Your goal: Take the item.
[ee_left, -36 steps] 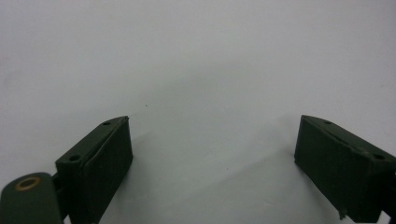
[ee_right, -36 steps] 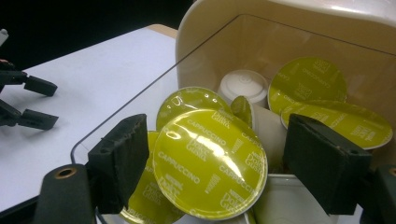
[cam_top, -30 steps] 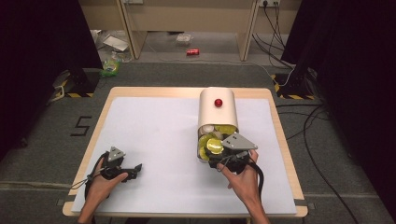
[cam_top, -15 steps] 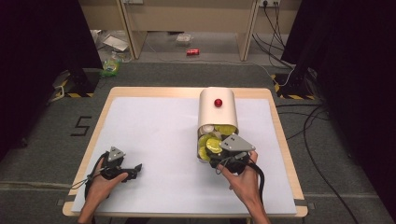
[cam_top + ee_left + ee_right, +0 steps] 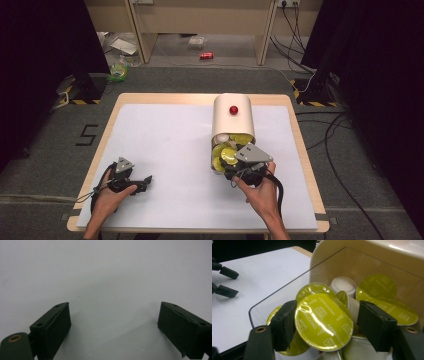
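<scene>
- At the near right of the white counter (image 5: 175, 150), the right tongs (image 5: 234, 162) reach into the open end of a cream dispenser (image 5: 233, 120) that lies on its side, a red button (image 5: 233, 109) on top.
- In the right gripper view, the right tongs (image 5: 324, 325) stand either side of a capsule (image 5: 323, 321) with a yellow-green foil lid printed "CAPPUCCINO"; the left jaw touches the lid's edge, while a narrow gap shows between the lid and the right jaw, so the jaws are part-open and not clamped on it.
- That capsule sits tilted at the front of the dispenser's clear drawer (image 5: 287, 287), leaning over other yellow-green capsules (image 5: 377, 286) and just in front of a white capsule (image 5: 343, 285) seen end-on.
- From above, the capsules (image 5: 229, 154) crowd the dispenser's mouth, just ahead of the person's right hand (image 5: 260, 192).
- The left tongs (image 5: 145, 180) rest at the near left of the counter, well apart from the dispenser, held in the person's left hand (image 5: 107, 192).
- The left gripper view shows the left tongs (image 5: 113, 322) spread wide over bare white counter, nothing between the jaws.
- Those left tongs (image 5: 224, 281) also appear at the far left edge of the right gripper view.
</scene>
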Tool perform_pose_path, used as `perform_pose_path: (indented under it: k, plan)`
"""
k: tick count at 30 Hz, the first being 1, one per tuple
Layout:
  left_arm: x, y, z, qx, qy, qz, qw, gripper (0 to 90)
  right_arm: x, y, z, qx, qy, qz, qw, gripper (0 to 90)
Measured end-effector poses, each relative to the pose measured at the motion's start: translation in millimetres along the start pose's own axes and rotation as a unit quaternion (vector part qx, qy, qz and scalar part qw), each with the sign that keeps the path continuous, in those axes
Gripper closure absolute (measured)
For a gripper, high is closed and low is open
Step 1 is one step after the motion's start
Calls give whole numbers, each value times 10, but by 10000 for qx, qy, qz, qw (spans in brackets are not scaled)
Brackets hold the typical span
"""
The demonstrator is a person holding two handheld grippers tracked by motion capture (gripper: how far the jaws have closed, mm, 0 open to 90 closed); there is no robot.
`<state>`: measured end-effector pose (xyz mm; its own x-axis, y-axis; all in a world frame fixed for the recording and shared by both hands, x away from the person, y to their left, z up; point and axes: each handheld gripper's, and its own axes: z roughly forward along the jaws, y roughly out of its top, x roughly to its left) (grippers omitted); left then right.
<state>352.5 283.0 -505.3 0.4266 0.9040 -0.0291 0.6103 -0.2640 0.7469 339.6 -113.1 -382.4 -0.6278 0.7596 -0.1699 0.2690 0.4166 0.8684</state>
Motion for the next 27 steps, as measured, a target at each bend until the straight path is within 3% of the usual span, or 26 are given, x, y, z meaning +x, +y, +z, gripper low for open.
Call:
perform_pose_path:
  k: [3,7,10,15,17,18,23,27]
  plan:
    - [0,0,0,1,-1,-2,10000,105,29,19,-8,-44,139,52,9999,365]
    - [0,0,0,0,-1,1,10000,105,70,9,37,94,99,10,9999,349]
    - [0,0,0,-1,0,0,10000,105,52,5,31,32,62,31,10000,415]
    - [0,0,0,-1,-1,-2,10000,105,39,4,22,35,103,54,9999,428]
    - [0,0,0,-2,0,0,10000,105,42,4,10,26,96,59,9999,452]
    - [0,0,0,0,-2,0,10000,105,42,13,-6,-143,292,201,9993,562]
    - [0,0,0,0,-1,0,10000,105,54,30,-30,-113,205,133,9996,552]
    - [0,0,0,-2,-1,1,10000,105,21,17,-48,19,179,214,9996,423]
